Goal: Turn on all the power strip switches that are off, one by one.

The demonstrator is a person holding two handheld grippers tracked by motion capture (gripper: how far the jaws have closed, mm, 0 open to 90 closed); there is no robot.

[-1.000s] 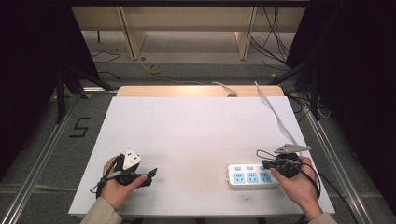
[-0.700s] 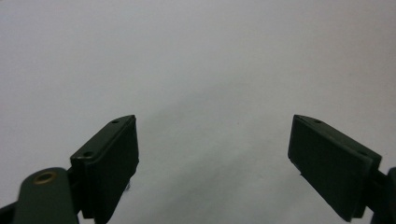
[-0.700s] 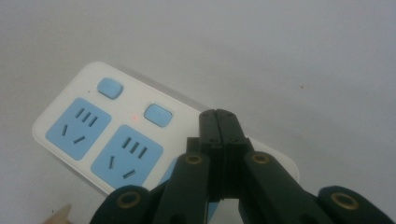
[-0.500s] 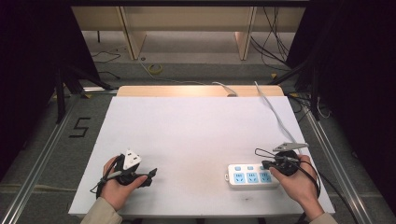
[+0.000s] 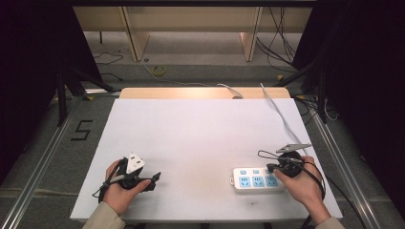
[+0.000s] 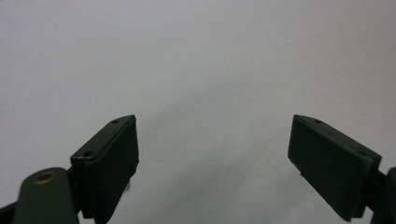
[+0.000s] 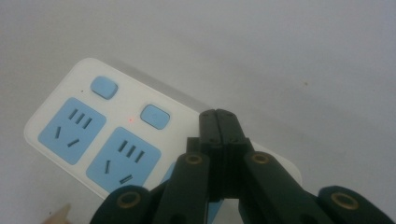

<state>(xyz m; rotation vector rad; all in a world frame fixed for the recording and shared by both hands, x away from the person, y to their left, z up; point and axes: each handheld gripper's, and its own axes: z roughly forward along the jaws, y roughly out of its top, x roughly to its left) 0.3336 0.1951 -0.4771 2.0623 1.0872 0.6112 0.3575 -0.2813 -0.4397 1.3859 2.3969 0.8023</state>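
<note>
Nothing has shifted over the last second: both my hands sit where they were, and the white plastic power strip with three pale-blue sockets and blue switch buttons (image 5: 257,177) lies in the same spot. I read that as a pause over the third switch, either pressing it or about to, though I cannot tell whether the tips touch it.

My right gripper (image 7: 220,122) has its two black jaws pressed flat together with nothing between them, the tips poised over the strip's right end, just past the second blue button (image 7: 154,116). A small red light (image 7: 131,120) glows between the first two buttons, so I judge at least part of the strip is powered.

My left gripper (image 6: 212,154) stands with its jaws wide apart, holding nothing, and rests well to the left of the strip, near the same front edge.

The strip lies on a plain white tabletop (image 5: 200,138) with little else on it; a pale grey cable (image 5: 279,113) runs back from the strip's right end toward the far edge. Beyond that edge I see a light wooden frame (image 5: 191,21), loose cables on a grey floor, and dark curtains either side; left of the strip, on the floor, is a black number marking (image 5: 81,130).
</note>
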